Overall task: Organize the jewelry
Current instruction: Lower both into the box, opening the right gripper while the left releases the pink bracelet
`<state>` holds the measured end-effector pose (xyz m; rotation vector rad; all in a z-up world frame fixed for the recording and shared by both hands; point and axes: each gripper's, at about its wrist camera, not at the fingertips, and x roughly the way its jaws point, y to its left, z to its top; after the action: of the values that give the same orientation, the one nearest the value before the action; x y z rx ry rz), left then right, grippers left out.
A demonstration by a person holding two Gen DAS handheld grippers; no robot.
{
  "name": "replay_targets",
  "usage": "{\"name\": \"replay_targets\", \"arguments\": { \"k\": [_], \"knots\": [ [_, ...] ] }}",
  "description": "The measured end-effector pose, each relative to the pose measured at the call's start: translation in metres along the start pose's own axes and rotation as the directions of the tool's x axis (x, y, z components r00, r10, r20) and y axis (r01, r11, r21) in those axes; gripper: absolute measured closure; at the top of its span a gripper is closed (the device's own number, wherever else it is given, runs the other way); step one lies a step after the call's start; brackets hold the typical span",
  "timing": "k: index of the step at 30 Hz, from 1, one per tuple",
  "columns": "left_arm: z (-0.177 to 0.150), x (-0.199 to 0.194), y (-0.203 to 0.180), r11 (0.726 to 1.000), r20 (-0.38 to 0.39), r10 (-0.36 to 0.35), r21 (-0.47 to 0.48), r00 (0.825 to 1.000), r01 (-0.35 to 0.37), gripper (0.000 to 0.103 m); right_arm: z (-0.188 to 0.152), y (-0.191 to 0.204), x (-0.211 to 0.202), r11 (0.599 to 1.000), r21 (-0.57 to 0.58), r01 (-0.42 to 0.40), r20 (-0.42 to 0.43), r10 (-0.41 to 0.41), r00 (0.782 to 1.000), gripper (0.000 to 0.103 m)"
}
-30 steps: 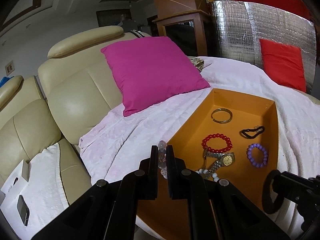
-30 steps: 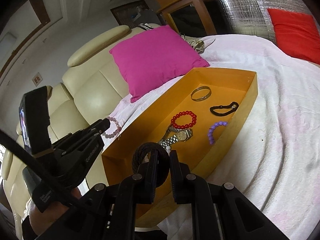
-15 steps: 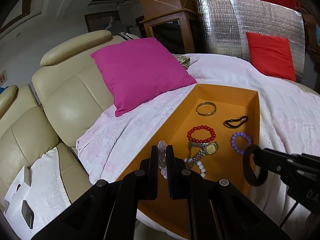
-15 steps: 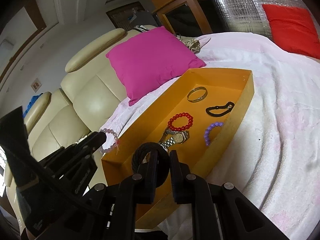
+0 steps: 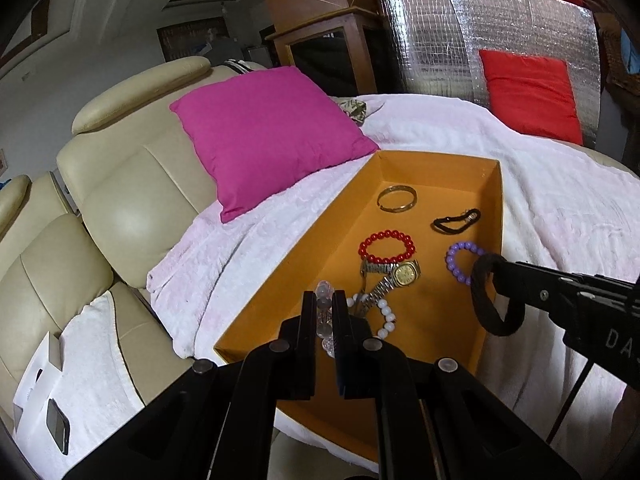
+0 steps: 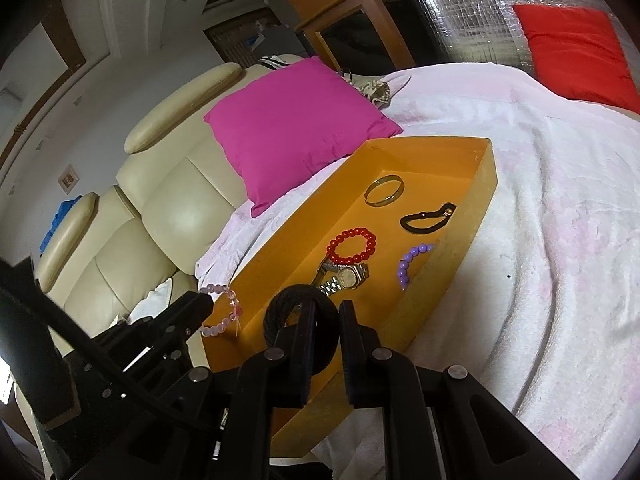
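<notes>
Left wrist view: the left tool (image 5: 323, 312) is clamped on a pale pink bead bracelet (image 5: 323, 322), held over the near left corner of the orange tray (image 5: 288, 276). The tray sits on a white blanket (image 5: 560, 208) draped over a cream sofa (image 5: 132, 184). Inside lie a gold bangle (image 5: 397, 199), a black hair tie (image 5: 456, 222), a red bead bracelet (image 5: 386, 246), a gold watch (image 5: 394, 276), a purple bead bracelet (image 5: 460, 266) and a white bead bracelet (image 5: 380, 316) — the watch band overlaps the white beads. The right tool (image 6: 325, 316) is pinched on a thick black braided band (image 6: 298, 316), hanging above the tray's near right edge. A magenta cushion (image 5: 268, 136) leans on the sofa back just beside the tray.
</notes>
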<state>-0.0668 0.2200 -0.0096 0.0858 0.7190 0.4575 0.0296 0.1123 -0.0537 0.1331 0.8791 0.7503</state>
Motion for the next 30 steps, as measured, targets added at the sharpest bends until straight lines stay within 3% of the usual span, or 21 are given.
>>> {"name": "replay_targets", "arguments": {
  "k": [30],
  "knots": [
    [-0.022,0.023,-0.006,0.999,-0.107,-0.045,-0.016,0.993,0.044,0.095,-0.006,-0.006,0.019,1.000,0.005,0.015,-0.052,-0.015,0.999,0.089]
  ]
}}
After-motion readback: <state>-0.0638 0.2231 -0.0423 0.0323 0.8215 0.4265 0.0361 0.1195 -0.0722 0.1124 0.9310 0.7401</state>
